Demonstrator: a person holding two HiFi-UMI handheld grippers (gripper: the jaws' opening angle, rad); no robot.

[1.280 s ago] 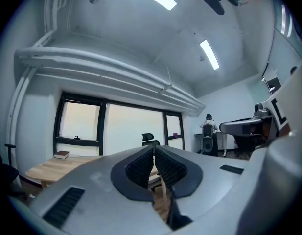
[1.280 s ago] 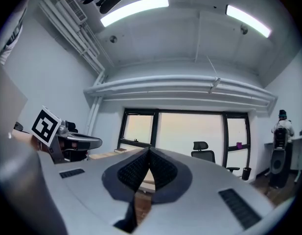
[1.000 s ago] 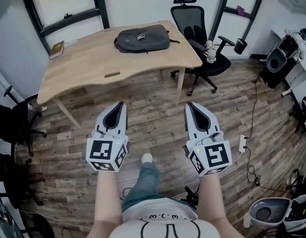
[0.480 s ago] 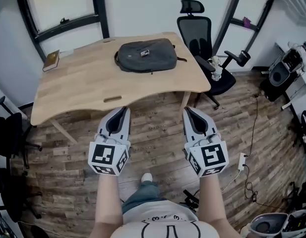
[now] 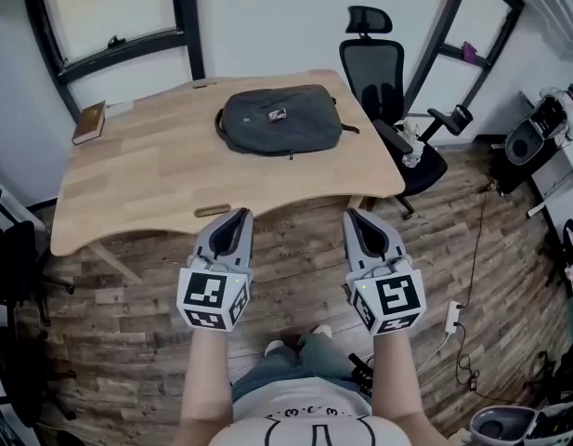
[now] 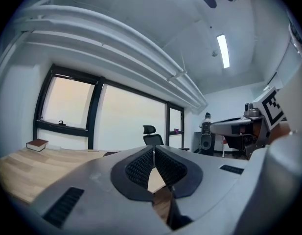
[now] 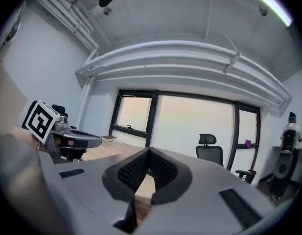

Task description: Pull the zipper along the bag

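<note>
A dark grey bag [image 5: 279,121] lies flat on the far middle of the wooden table [image 5: 147,170], with a small tag on top and a zipper pull hanging at its near edge. My left gripper [image 5: 241,214] hovers at the table's near edge, shut and holding nothing. A little to its right my right gripper [image 5: 353,214] is level with it, likewise shut and empty. Both point at the table, well short of the bag. In the left gripper view the left gripper [image 6: 153,150] has its pads meeting; the right gripper [image 7: 149,152] looks the same in its own view.
A book [image 5: 87,122] lies at the table's far left corner. A black office chair [image 5: 390,74] stands at the table's right end. A speaker [image 5: 527,142] and cables sit at the right wall. Dark chairs [image 5: 12,258] stand left.
Both grippers and the person have moved forward toward the table; the table and bag now sit nearer and larger in the head view. Both jaws stayed shut.
</note>
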